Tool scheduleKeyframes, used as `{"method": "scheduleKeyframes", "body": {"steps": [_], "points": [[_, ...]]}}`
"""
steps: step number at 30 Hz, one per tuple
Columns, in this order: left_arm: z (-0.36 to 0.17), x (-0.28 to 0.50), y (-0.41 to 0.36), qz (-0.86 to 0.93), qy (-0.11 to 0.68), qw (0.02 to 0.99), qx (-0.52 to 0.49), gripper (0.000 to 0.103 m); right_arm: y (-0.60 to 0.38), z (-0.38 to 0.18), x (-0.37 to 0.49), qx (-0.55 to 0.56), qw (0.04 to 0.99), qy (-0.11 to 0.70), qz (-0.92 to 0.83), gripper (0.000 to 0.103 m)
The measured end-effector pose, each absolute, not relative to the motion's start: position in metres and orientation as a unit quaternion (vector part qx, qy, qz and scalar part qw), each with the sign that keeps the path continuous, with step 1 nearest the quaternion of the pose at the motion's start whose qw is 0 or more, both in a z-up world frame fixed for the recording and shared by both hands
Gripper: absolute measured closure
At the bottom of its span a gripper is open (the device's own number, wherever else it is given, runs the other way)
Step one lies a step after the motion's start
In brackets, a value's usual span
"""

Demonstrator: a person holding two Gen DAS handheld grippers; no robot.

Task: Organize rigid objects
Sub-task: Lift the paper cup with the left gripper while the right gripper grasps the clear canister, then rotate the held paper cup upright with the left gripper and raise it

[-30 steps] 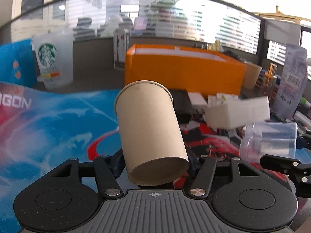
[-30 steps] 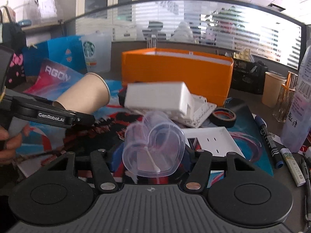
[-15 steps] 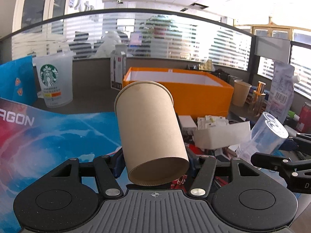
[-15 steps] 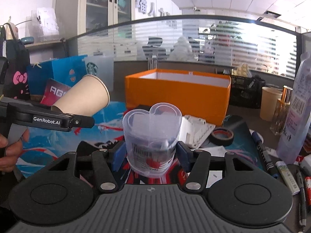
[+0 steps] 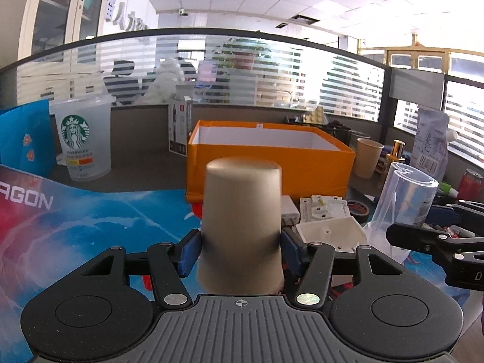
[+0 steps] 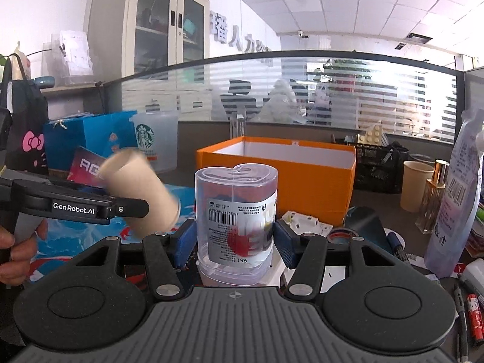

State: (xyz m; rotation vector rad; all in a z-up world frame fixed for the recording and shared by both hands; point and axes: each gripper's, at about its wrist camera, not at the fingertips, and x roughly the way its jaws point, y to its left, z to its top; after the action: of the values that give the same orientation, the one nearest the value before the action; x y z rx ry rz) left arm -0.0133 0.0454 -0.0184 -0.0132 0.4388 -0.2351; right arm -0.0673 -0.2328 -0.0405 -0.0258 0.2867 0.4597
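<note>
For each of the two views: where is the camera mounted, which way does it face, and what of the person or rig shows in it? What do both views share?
Left wrist: on the left gripper, facing along its fingers over the clamped paper cup; the right gripper's fingers enter at right.
Right wrist: on the right gripper, facing over the clamped heart-shaped clear container; the left gripper and a hand show at left.
Shared: orange box, Starbucks cup, both held items.

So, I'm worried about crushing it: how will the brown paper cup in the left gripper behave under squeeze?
The paper cup is thin-walled and hollow, so it probably dents if the left gripper presses harder. It looks empty, likely very light. Held low near its base, it may tilt or slip easily.
</note>
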Motion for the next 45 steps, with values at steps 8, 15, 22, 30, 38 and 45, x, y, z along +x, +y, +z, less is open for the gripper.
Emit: {"method": "scheduleKeyframes", "body": {"steps": [8,15,22,30,38,45], "points": [[-0.039,0.014,0.048,-0.104,0.251,0.962,-0.020,0.060,-0.231,-0.045,-0.068,-0.011,0.963,0.151,0.224,0.050],[-0.053,0.024,0.041,-0.118,0.290,0.949,-0.019,0.030,-0.234,-0.045,-0.067,-0.008,0.965,0.148,0.218,0.050],[-0.058,0.027,0.038,-0.129,0.289,0.948,-0.029,0.035,-0.236,-0.045,-0.068,-0.004,0.965,0.149,0.217,0.050],[-0.033,0.010,0.035,-0.137,0.257,0.957,-0.021,0.035,-0.239,-0.042,-0.069,-0.002,0.966,0.145,0.214,0.050],[-0.008,-0.006,0.033,-0.151,0.221,0.963,-0.017,0.056,-0.238,-0.034,-0.073,-0.006,0.968,0.134,0.211,0.050],[-0.019,0.003,0.037,-0.120,0.226,0.967,-0.007,0.074,-0.236,-0.032,-0.074,-0.005,0.968,0.134,0.212,0.050]]}}
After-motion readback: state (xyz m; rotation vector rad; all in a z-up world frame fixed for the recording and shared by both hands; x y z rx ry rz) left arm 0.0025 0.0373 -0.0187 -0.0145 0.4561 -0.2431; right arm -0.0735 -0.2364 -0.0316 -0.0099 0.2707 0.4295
